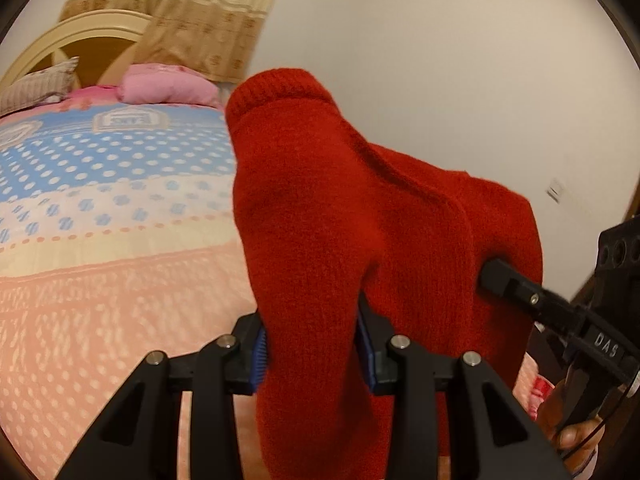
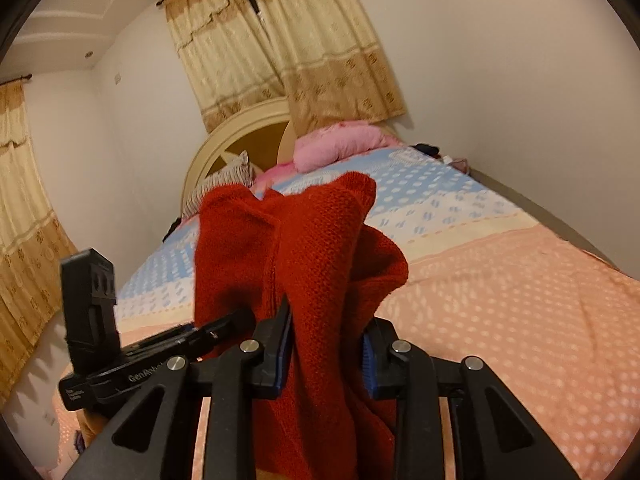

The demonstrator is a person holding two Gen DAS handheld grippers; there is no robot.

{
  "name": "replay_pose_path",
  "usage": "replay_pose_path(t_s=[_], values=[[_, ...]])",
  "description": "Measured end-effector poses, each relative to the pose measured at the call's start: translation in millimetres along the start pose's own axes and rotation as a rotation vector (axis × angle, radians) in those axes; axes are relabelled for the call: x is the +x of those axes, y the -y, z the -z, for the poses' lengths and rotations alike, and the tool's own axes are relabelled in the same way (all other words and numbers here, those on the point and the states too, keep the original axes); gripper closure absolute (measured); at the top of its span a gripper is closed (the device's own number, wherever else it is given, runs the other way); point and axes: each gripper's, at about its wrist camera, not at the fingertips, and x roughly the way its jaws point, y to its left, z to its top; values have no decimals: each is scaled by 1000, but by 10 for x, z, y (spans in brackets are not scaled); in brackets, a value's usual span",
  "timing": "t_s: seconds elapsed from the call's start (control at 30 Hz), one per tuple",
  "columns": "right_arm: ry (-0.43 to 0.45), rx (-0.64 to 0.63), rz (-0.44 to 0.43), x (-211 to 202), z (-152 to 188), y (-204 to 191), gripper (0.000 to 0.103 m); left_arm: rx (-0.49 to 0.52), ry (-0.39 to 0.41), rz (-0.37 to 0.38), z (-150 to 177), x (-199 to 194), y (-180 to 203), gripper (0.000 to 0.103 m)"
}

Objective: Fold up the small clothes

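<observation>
A red knitted garment is held up above the bed by both grippers. My left gripper is shut on a thick fold of it, which fills the space between the blue pads. My right gripper is shut on another part of the same red garment. The right gripper also shows in the left wrist view, with its tip in the cloth at the right. The left gripper shows in the right wrist view at the lower left. The garment's lower part is hidden behind the fingers.
The bed has a peach, white and blue dotted cover. A pink pillow and a striped pillow lie by the cream headboard. Beige curtains hang behind. A white wall runs along the bed's right side.
</observation>
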Motion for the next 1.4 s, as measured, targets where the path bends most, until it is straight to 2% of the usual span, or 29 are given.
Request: replay_pose_path(t_s=[0.17,0.33,0.43,0.5,0.67,0.73,0.8,0.87,1.03,1.1,1.17,1.2,1.27,1.4], values=[[11,40,47,-482,33,296,74,44,-65,60,50,269,342,65],[-18,92,153,-557,163,789,74,63,-158,87,204,965,600,65],[-40,124,219,-490,251,1153,75,106,-168,53,280,1336,730,65],[-48,96,273,-381,312,1371,76,125,-177,15,313,1618,797,65],[-107,63,388,78,468,1958,77,104,-196,-89,390,2147,686,65],[-144,82,401,267,504,2180,77,69,-199,-98,366,2205,596,65],[-159,82,413,380,533,2306,77,79,-198,-112,393,2178,648,62],[-189,59,441,504,555,2403,77,94,-203,-145,412,2237,666,57],[-230,111,455,665,541,2597,76,103,-219,-235,463,2291,789,41],[-233,119,466,703,525,2614,73,112,-218,-255,478,2274,822,41],[-229,118,476,691,522,2596,65,128,-211,-272,476,2225,862,41],[-221,128,469,634,541,2585,61,142,-203,-274,470,2174,890,41],[-183,160,424,446,507,2588,61,189,-173,-272,460,2027,971,41],[-5,157,448,-215,418,2354,61,286,-127,-254,502,1719,1152,41]])
